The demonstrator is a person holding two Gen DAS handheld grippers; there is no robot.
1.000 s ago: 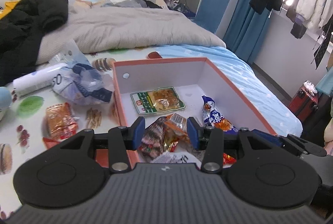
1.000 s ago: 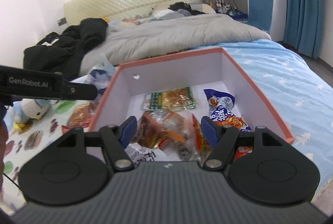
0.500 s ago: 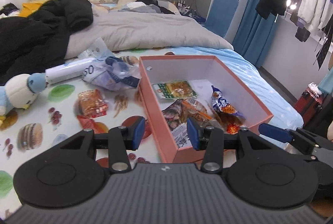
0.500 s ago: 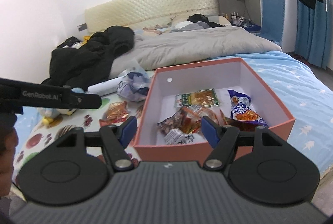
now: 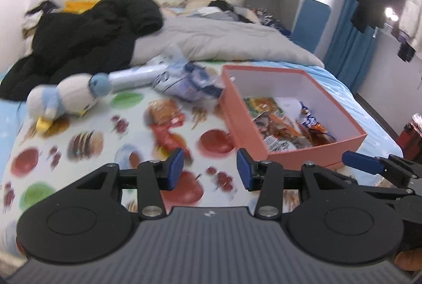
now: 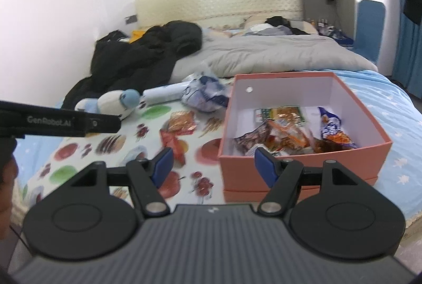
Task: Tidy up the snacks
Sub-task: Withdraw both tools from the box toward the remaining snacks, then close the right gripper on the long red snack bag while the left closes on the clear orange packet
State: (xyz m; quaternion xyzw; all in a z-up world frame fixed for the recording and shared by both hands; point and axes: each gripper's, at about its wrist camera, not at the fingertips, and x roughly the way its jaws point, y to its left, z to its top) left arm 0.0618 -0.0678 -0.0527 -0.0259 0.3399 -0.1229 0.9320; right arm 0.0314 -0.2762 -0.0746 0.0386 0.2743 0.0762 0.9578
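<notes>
An orange box [image 5: 311, 153] [image 6: 298, 168] with white inner walls sits on the bed and holds several snack packets [image 5: 287, 129] [image 6: 284, 135]. Two more packets lie loose on the fruit-print sheet to its left: an orange packet [image 5: 164, 110] [image 6: 182, 121] and a red packet [image 5: 168, 137] [image 6: 172, 143]. My left gripper [image 5: 210, 173] hangs open and empty above the sheet, left of the box's near corner. My right gripper [image 6: 213, 165] is open and empty too, in front of the box's near left corner. One right fingertip [image 5: 361, 161] shows in the left wrist view.
A plush penguin [image 5: 66, 98] [image 6: 116, 102], a white tube [image 5: 134, 75] and a crumpled plastic bag [image 5: 190, 85] [image 6: 204, 95] lie beyond the loose packets. Black jackets [image 5: 87, 33] and a grey duvet [image 5: 224, 41] cover the far bed. A blue chair [image 5: 311, 23] stands right.
Both grippers have pulled back and left from over the box. The box now lies to the right, and the sheet with the loose packets and the plush penguin has come into view.
</notes>
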